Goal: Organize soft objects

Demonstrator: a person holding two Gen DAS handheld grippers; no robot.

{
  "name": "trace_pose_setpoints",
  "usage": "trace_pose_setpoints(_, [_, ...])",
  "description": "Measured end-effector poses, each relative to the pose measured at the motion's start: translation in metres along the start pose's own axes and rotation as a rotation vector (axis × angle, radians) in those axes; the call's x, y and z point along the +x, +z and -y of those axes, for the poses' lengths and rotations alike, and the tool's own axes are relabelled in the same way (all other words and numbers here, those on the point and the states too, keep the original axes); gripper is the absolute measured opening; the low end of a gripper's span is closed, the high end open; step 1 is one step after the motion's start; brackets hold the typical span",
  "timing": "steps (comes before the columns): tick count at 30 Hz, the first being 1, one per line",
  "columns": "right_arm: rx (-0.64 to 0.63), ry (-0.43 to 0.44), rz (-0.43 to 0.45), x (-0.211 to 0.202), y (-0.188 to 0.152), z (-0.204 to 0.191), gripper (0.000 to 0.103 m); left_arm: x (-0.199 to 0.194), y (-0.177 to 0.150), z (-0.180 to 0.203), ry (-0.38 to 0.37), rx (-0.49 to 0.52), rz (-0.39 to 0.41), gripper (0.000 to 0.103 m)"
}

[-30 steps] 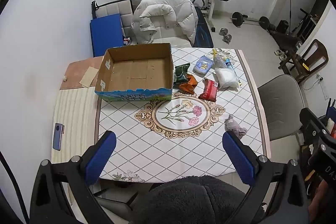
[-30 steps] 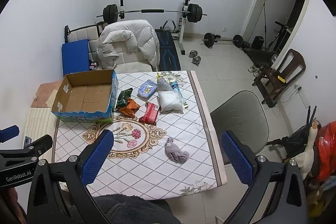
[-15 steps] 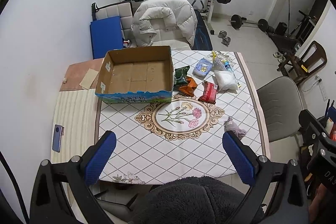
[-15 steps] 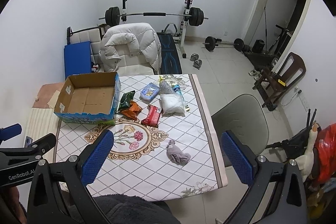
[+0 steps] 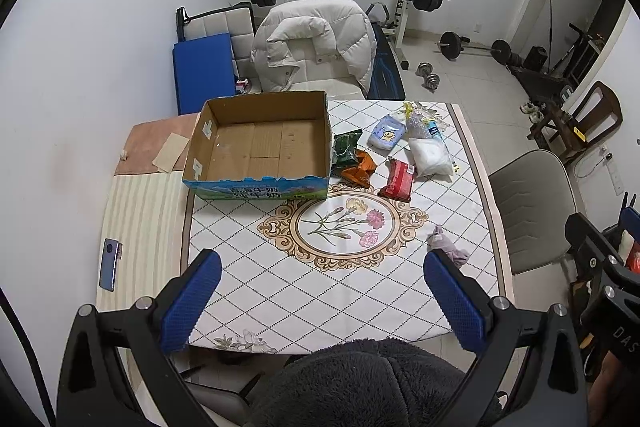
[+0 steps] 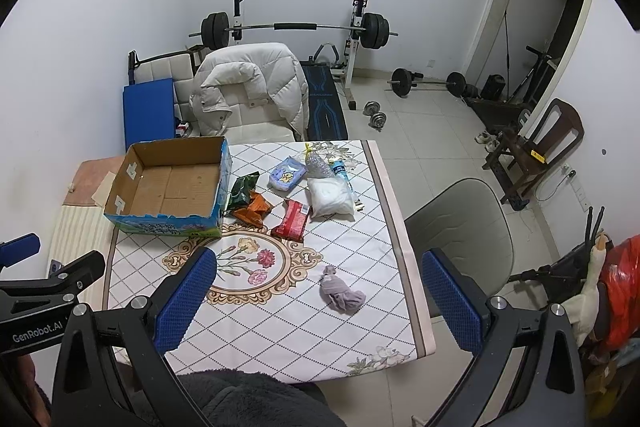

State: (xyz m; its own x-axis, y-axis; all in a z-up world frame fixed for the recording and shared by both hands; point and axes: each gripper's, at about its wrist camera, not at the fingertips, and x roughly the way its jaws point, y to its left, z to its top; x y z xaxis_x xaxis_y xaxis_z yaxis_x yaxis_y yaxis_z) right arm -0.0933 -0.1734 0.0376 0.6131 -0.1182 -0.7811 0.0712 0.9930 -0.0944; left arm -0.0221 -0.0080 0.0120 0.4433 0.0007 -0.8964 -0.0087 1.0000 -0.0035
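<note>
An open, empty cardboard box point(image 5: 260, 147) point(image 6: 168, 187) stands at the far left of the table. Right of it lie soft packets: green point(image 5: 345, 150) point(image 6: 241, 189), orange point(image 5: 360, 169) point(image 6: 253, 209), red point(image 5: 398, 179) point(image 6: 293, 219), light blue point(image 5: 386, 137) point(image 6: 286, 177), a white bag point(image 5: 430, 157) point(image 6: 331, 198) and a clear bag point(image 5: 417, 125). A purple cloth bundle point(image 5: 450, 247) point(image 6: 340, 293) lies near the right front. My left gripper point(image 5: 320, 299) and right gripper point(image 6: 318, 301) are open and empty, high above the table's near edge.
The table has a patterned cloth point(image 5: 280, 287). A phone point(image 5: 109, 264) lies on the bare strip at left. A grey chair point(image 6: 460, 227) stands at the right, a chair with a white jacket point(image 5: 316, 43) behind. Gym weights point(image 6: 296, 27) fill the back.
Both views have pulled back and up slightly, so the table sits a little lower and farther in frame. Nothing on the table has moved. Both grippers stay open.
</note>
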Motion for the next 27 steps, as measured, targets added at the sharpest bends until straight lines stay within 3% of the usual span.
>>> trace_pose_setpoints(27, [0.048,0.043,-0.016,0.014,0.014,0.009,0.103,0.007,0.002,-0.010,0.010,-0.016,0.038,0.103])
